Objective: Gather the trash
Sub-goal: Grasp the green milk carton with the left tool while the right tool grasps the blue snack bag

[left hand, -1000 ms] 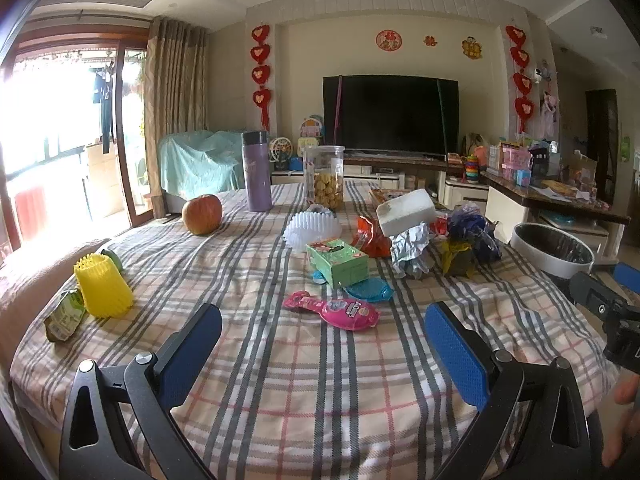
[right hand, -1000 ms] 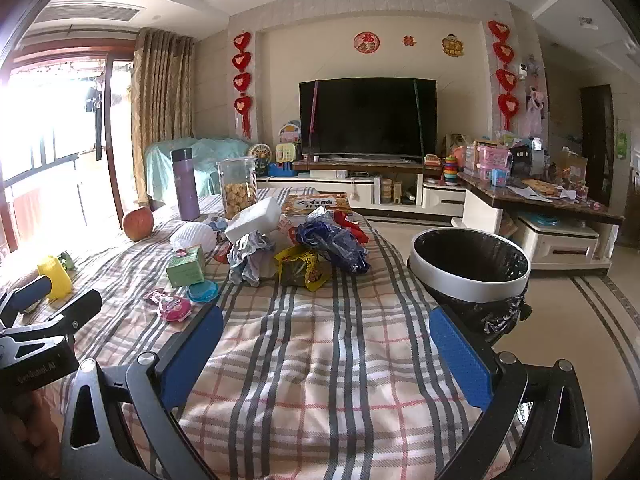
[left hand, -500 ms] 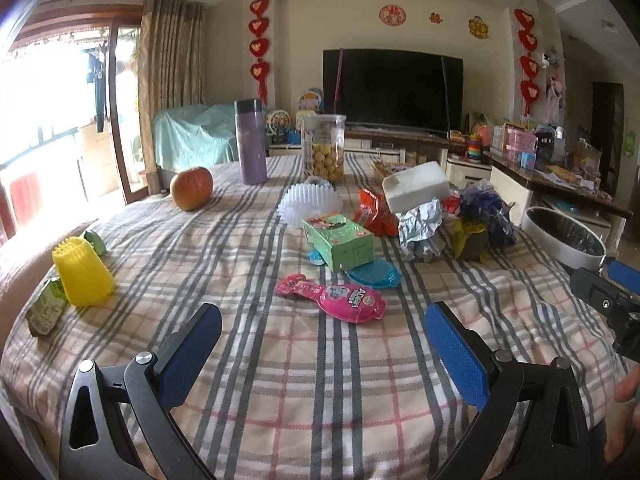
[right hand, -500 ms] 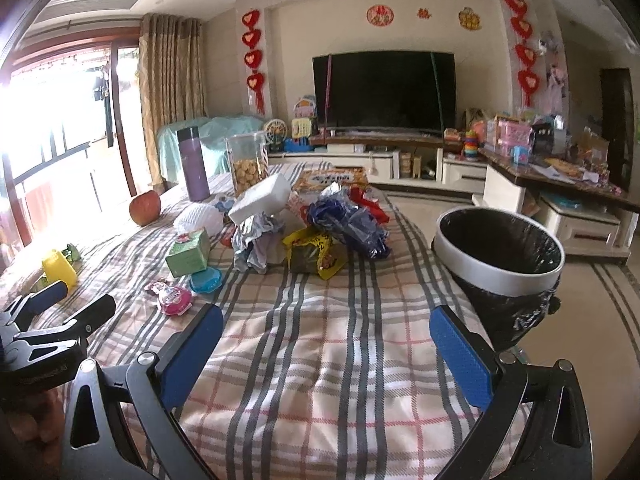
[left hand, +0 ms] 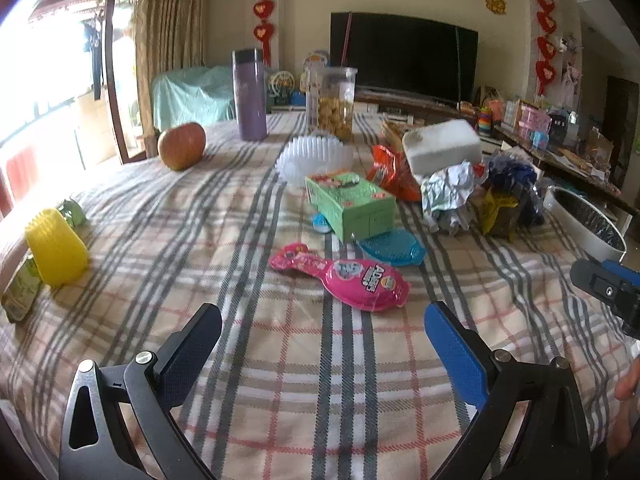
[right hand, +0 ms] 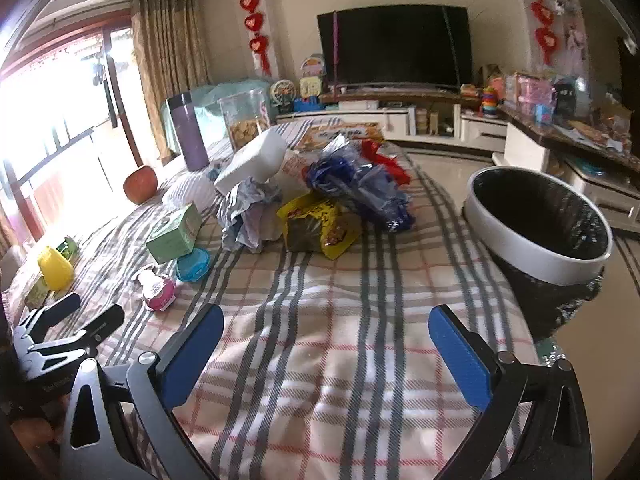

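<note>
Left gripper (left hand: 320, 344) and right gripper (right hand: 324, 344): jaws spread, empty, over the plaid table (right hand: 320, 380). Wrapper pile (right hand: 320, 200) lies mid-table; bin (right hand: 540, 224) stands beside it, unobstructed.

Blue container (left hand: 394, 247) half hidden behind green box (left hand: 352, 204), hand (left hand: 628, 378) cut off by edge

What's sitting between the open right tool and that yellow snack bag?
Nothing. In the right wrist view, only bare checked tablecloth lies between the right tool and the yellow snack bag.

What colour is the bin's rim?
White, around a black liner; the bin shows best in the right wrist view.
</note>
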`<state>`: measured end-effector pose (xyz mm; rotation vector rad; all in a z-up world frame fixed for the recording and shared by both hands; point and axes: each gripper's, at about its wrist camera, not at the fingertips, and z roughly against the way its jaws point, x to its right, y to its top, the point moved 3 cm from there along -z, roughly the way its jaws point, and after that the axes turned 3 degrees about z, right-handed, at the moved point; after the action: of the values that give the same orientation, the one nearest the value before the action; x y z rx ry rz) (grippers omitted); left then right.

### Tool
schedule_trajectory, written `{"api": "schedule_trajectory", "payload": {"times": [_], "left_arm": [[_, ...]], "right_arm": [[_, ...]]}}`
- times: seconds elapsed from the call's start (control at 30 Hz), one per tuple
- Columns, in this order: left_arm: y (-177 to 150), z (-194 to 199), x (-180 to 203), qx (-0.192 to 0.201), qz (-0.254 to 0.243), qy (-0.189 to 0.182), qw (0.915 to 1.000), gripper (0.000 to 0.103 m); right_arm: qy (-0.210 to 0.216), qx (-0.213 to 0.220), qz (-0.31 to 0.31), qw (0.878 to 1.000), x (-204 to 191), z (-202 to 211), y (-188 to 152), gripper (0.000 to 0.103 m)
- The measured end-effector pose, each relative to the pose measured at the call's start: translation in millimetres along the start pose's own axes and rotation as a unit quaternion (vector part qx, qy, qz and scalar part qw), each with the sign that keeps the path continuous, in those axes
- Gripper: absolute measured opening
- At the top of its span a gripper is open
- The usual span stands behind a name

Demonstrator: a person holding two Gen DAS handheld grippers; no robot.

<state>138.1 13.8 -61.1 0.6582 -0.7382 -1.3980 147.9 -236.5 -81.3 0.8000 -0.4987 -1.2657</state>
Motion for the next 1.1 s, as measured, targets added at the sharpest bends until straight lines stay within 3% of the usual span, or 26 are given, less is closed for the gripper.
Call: {"api": "schedule_trajectory", "payload": {"times": [0.37,0.53,0.8,0.87,0.97,1.03,1.1], "left_arm": [[35.9,-35.3,2.8,-0.041,0.027,-0.005,0.9988,0.102],[60.1,-59.1,12.2,-0.054,0.028,0.000,0.9981,0.102],[85.6,-97.3,23.5,-0.057,0.026,0.016,0.9979,0.102],[87.5,-106.3,24.7,-0.062,0.027,0.018,0.9976,0.098],[84.4,-116.7,26.5,-0.078,0.027,0.007,0.9965,0.073],[82.7,-123.4,26.3,-0.088,0.027,0.000,0.9958,0.053],[79.0,-124.9,24.4,-0.091,0.029,-0.007,0.9955,0.053]], "right_arm": [[0.004,-0.023,-0.041,0.999,33.1,-27.4,28.9,0.091],[0.014,-0.028,-0.051,0.998,45.3,-43.6,49.0,0.080],[0.037,-0.044,-0.052,0.997,54.2,-78.7,73.1,0.079],[0.054,-0.050,-0.052,0.996,52.7,-88.7,75.1,0.078],[0.064,-0.062,-0.046,0.995,50.3,-100.3,76.5,0.050],[0.082,-0.071,-0.053,0.993,50.1,-104.7,75.9,0.022],[0.087,-0.064,-0.054,0.993,49.4,-100.9,75.2,0.017]]}}
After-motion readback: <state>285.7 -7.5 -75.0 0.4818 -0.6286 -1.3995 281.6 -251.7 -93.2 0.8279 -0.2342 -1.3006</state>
